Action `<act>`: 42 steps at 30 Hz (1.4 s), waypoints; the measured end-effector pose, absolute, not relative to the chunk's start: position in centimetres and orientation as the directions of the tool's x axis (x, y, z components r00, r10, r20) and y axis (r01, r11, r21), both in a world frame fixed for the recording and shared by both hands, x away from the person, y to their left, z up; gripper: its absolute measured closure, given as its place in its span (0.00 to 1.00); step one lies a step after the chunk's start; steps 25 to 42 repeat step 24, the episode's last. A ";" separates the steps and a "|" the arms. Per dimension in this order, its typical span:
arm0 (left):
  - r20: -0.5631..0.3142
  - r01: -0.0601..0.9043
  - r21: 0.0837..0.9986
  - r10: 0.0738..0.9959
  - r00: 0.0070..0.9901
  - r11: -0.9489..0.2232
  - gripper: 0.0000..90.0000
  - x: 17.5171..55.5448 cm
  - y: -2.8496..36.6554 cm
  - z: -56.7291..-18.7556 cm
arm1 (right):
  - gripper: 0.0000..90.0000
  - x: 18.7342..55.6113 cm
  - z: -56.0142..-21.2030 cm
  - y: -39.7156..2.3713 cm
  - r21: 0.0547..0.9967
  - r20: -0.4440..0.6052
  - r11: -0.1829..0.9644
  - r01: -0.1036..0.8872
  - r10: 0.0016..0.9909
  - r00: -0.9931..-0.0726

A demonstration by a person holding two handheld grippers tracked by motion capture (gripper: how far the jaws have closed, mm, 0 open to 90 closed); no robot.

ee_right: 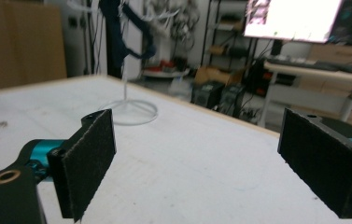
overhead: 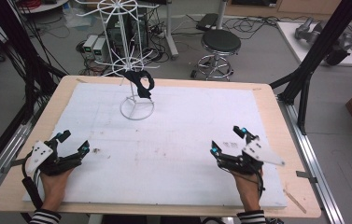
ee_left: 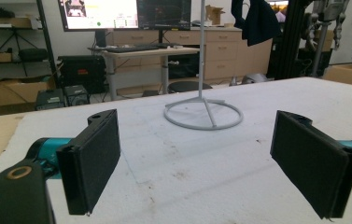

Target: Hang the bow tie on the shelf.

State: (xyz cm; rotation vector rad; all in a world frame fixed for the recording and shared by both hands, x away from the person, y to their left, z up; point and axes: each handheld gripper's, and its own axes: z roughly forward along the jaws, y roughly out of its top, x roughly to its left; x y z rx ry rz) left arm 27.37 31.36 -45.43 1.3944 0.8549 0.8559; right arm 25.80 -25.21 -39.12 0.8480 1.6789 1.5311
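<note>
Here, I start with the table (overhead: 267, 100): a pale wooden top carrying a white foam sheet (overhead: 183, 140) over most of its surface, with faint dark smudges near the left side of the sheet.

Next in size is the white wire rack (overhead: 129, 56), which stands upright at the far left-centre of the sheet on a ring base (ee_left: 203, 115). A dark cloth (overhead: 142, 83) hangs from one of its lower spokes, above the ring base and clear of the sheet. It is the only item the rack holds; the other spokes I can see are bare.

My left gripper (overhead: 73, 142) rests at the near left corner of the sheet, gripped by my left hand (overhead: 54, 182). Its jaws stand wide apart with nothing between the pads (ee_left: 96, 156), and they point toward the rack base.

My right gripper (overhead: 227, 140) sits at the near right of the sheet in my right hand (overhead: 248, 186). Its jaws are spread to full width, pads (ee_right: 89, 163) clear of any object. Both grippers are well apart from the cloth.
</note>
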 end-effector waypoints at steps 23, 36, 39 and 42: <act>0.003 -0.013 1.000 0.893 0.449 0.003 0.18 27.2 31.4 -45.5 | 0.12 25.6 -45.4 -26.7 0.999 0.010 0.009 0.039 0.891 -0.453; 0.003 -0.013 1.000 0.893 0.449 0.003 0.18 27.2 31.4 -45.5 | 0.12 25.6 -45.4 -26.7 0.999 0.013 0.007 0.043 0.891 -0.454; 0.003 -0.013 1.000 0.893 0.449 0.003 0.18 27.2 31.4 -45.5 | 0.12 25.6 -45.4 -26.7 0.999 0.013 0.007 0.043 0.891 -0.454; 0.003 -0.013 1.000 0.893 0.449 0.003 0.18 27.2 31.4 -45.5 | 0.12 25.6 -45.4 -26.7 0.999 0.013 0.007 0.043 0.891 -0.454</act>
